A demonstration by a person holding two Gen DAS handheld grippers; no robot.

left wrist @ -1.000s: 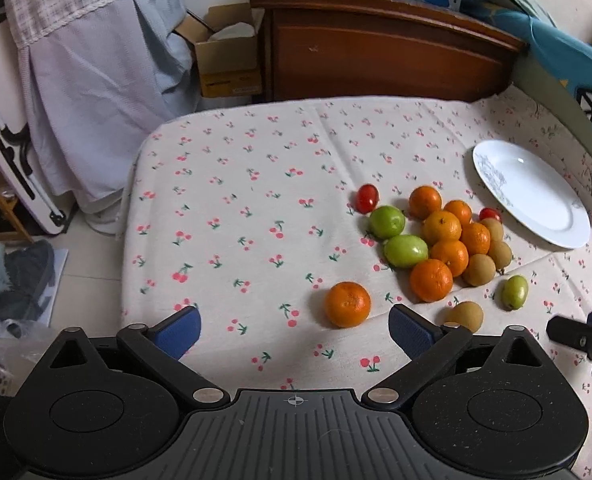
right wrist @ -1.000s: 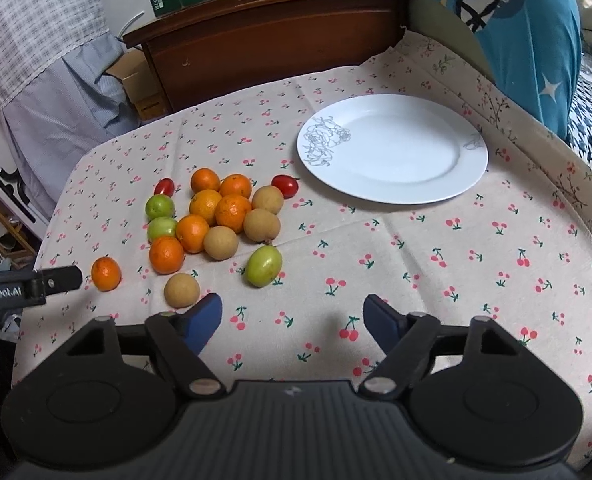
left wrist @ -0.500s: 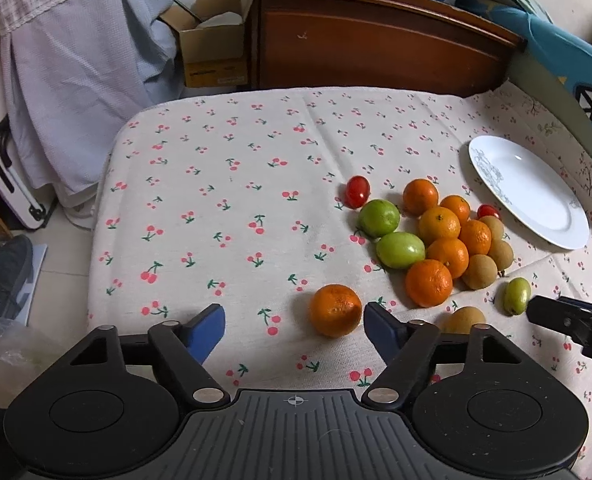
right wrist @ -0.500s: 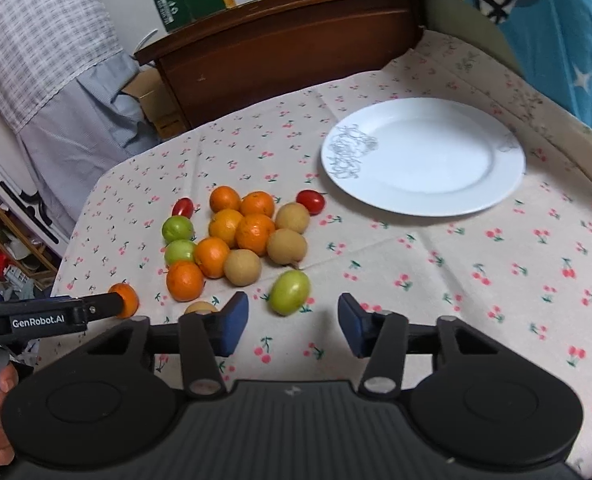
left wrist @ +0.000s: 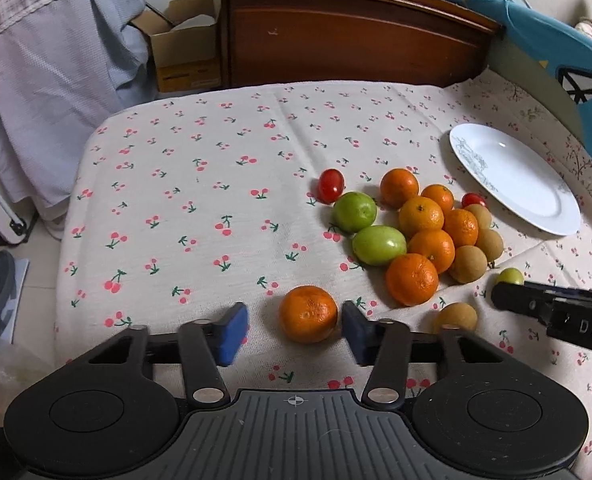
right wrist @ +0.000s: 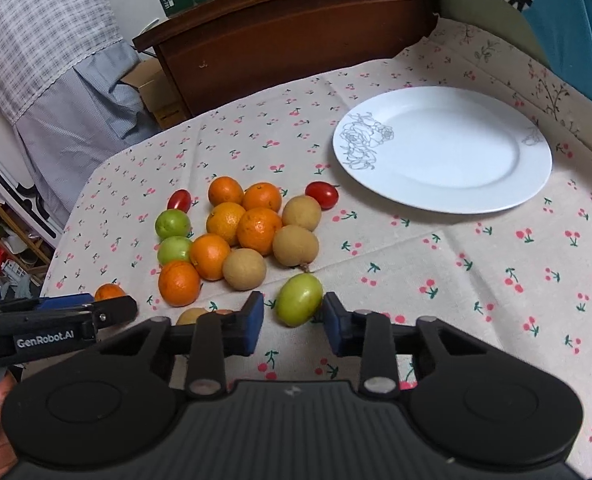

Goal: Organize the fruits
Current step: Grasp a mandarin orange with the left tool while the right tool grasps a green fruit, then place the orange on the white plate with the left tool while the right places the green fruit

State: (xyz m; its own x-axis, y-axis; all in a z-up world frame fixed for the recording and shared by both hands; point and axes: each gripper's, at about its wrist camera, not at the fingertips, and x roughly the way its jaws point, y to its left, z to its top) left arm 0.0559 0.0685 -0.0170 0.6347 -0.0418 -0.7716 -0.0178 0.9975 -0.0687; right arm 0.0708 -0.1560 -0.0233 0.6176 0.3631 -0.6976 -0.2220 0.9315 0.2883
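A lone orange (left wrist: 307, 313) lies on the cherry-print cloth between the fingers of my left gripper (left wrist: 292, 332), which is open; the right pad touches it and the left pad stands off. A green fruit (right wrist: 299, 299) lies between the fingers of my right gripper (right wrist: 292, 322), open, with a small gap on the left. A cluster of oranges (right wrist: 258, 229), brown fruits (right wrist: 295, 245), green fruits (left wrist: 379, 245) and red tomatoes (left wrist: 330, 185) lies left of an empty white plate (right wrist: 531, 168). The plate also shows in the left wrist view (left wrist: 551, 216).
A wooden headboard (left wrist: 347, 36) stands behind the table. A cardboard box (left wrist: 184, 60) and a cloth-covered object (left wrist: 56, 80) stand at the back left. A blue cushion (right wrist: 567, 20) lies at the right. The table's left edge drops to the floor.
Both grippers have moved forward and narrowed. The left one now has the lone orange between its fingers, the right one the green fruit.
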